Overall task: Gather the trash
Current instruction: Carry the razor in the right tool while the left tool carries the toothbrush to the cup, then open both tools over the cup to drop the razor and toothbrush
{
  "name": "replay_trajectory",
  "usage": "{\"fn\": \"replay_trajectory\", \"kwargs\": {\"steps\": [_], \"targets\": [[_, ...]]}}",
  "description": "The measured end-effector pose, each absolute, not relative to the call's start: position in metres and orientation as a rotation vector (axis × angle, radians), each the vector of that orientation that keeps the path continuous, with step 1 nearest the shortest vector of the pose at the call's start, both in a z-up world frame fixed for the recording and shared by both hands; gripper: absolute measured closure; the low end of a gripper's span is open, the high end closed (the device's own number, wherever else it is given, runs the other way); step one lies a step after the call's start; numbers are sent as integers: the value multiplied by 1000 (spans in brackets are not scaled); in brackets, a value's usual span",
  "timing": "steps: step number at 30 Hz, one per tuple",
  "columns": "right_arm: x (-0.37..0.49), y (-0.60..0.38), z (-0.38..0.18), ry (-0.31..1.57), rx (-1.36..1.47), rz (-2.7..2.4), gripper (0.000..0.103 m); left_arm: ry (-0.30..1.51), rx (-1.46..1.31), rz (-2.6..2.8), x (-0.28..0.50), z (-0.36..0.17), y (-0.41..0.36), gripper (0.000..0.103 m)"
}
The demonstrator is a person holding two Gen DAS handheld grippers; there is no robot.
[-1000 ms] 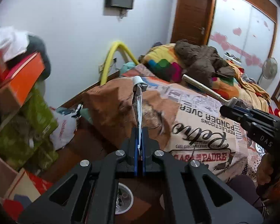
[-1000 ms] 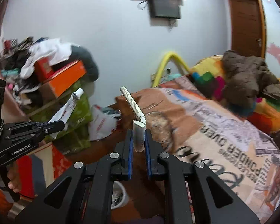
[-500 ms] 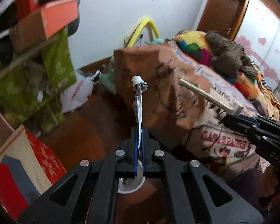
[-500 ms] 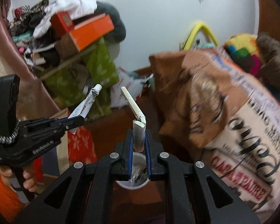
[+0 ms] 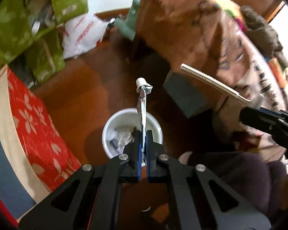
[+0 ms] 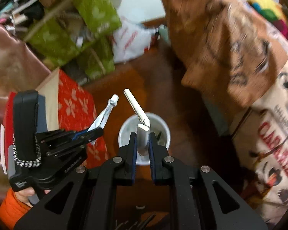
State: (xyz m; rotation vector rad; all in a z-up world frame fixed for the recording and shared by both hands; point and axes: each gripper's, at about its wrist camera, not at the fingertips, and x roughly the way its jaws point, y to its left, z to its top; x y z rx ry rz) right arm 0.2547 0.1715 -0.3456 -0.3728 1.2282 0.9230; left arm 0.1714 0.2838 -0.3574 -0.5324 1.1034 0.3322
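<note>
Blue-lined jaws of the left gripper are nearly closed, pinching the flat tail of a squeezed toothpaste tube whose white cap points up toward the middle of the frame. In the right wrist view, the right gripper is clamped on the pale head end of a disposable razor, its ribbed handle slanting up and to the left. Directly behind both sets of jaws, low in the centre of each view, a white bin stands on the dark wooden floor; inside it lie crumpled clear wrappers and some dark scraps, too small to identify. A red box with white flowers leans along the left side of the left view. Green bags and a white plastic bag with red print fill the upper left, and a bed under a printed cover takes up the right, blurred.
</note>
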Motion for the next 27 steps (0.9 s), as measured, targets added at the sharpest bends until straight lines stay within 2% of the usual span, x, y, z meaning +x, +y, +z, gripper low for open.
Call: {"fn": "replay_trajectory", "kwargs": {"steps": [9, 17, 18, 19, 20, 21, 23, 27], "targets": [[255, 192, -412, 1399, -461, 887, 92, 1243, -615, 342, 166, -433, 286, 101], [263, 211, -422, 1424, -464, 937, 92, 1265, -681, 355, 171, -459, 294, 101], [264, 212, -422, 1431, -436, 955, 85, 1253, -697, 355, 171, -458, 295, 101], [266, 213, -423, 1450, -419, 964, 68, 1244, -717, 364, 172, -458, 297, 100], [268, 213, -425, 1466, -417, 951, 60, 1252, -728, 377, 173, -459, 299, 95], [269, 211, -424, 1462, -411, 937, 56, 1263, -732, 385, 175, -461, 301, 87], [271, 205, -423, 1448, -409, 918, 56, 1267, -732, 391, 175, -460, 301, 80], [275, 193, -415, 1424, -413, 888, 56, 1275, -691, 381, 174, -447, 297, 80]]}}
